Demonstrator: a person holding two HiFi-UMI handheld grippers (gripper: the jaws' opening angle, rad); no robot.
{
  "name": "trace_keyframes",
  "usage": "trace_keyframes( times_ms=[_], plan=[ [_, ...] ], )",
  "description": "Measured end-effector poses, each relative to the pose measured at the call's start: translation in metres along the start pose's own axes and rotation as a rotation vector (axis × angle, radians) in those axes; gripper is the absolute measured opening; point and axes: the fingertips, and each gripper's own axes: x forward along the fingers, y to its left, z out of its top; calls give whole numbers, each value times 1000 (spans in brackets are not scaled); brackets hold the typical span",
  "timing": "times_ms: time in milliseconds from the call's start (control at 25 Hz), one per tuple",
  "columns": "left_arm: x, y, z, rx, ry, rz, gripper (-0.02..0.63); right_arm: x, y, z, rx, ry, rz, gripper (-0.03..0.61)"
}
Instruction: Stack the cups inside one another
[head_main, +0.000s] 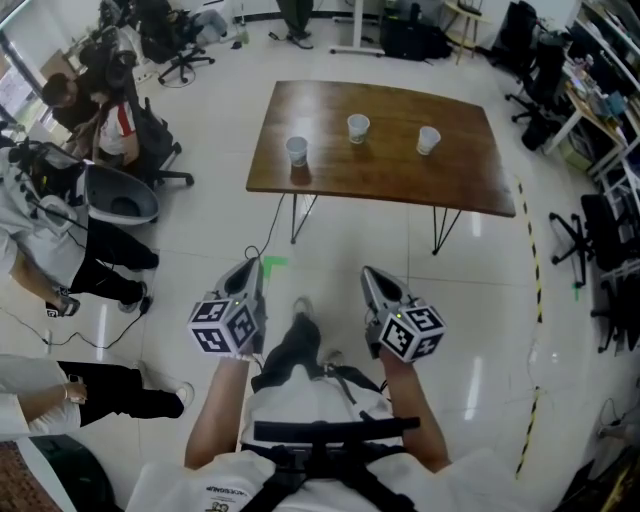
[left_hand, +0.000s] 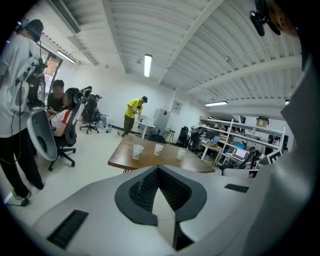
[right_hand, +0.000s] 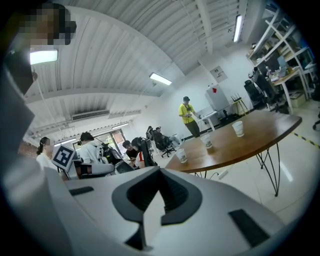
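Observation:
Three white paper cups stand apart in a row on a brown wooden table (head_main: 380, 175): a left cup (head_main: 297, 150), a middle cup (head_main: 358, 128) and a right cup (head_main: 428, 140). The table is well ahead of me across bare floor. My left gripper (head_main: 253, 270) and right gripper (head_main: 372, 273) are held low in front of my body, both shut and empty, far short of the table. The left gripper view shows the cups (left_hand: 137, 151) (left_hand: 158, 149) (left_hand: 181, 154) beyond the shut left gripper (left_hand: 158, 169). The right gripper view shows them (right_hand: 182, 155) (right_hand: 206, 142) (right_hand: 238, 128) past the shut right gripper (right_hand: 159, 171).
People sit and stand among office chairs (head_main: 120, 195) at the left. A person in a yellow shirt (left_hand: 133, 116) stands beyond the table. Desks, shelves and chairs (head_main: 585, 240) line the right side. A yellow-black floor tape (head_main: 535, 280) runs along the right.

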Motion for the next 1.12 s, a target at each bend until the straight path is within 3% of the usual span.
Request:
trace_keyframes(
  times_ms=[240, 520, 800, 1120],
  plan=[
    [60, 4, 17, -8, 7, -24, 0, 36, -35, 25, -8, 7, -22, 11],
    [135, 56, 50, -31, 31, -52, 0, 133, -52, 52, -21, 32, -38, 10],
    [159, 72, 70, -44, 49, -55, 0, 174, -52, 71, -25, 63, -25, 11],
    [195, 112, 106, -61, 78, -85, 0, 258, -38, 102, -68, 86, -14, 11]
  ],
)
